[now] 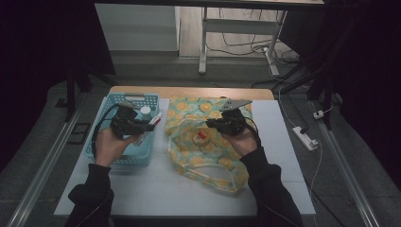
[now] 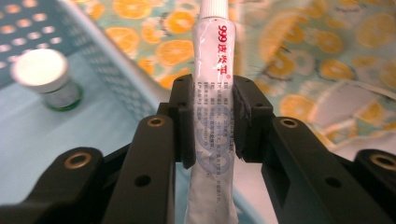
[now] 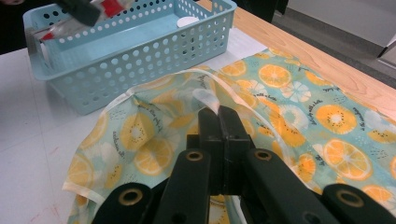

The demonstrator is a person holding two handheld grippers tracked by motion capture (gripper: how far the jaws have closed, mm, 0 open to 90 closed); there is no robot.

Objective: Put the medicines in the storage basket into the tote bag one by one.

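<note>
A white tube (image 2: 212, 79) with red print and a white cap stands upright between my left gripper's (image 2: 215, 122) pads, which are shut on its middle. In the high view this left gripper (image 1: 147, 126) holds the tube (image 1: 156, 118) over the right rim of the blue perforated basket (image 1: 118, 161). The orange-slice patterned bag (image 1: 203, 158) lies in the middle of the table with its mouth gaping. My right gripper (image 3: 219, 116) is shut on the bag's clear-trimmed rim (image 3: 205, 99) and holds it raised. From above, the right gripper (image 1: 211, 124) sits over the bag's opening.
A small white-capped bottle (image 2: 44, 77) stands inside the basket (image 3: 130, 51), near its far end (image 1: 145, 111). A small red and white item (image 1: 202, 137) lies inside the bag. The white board (image 1: 165, 189) covers the wooden table, with its back edge (image 1: 189, 92) beyond.
</note>
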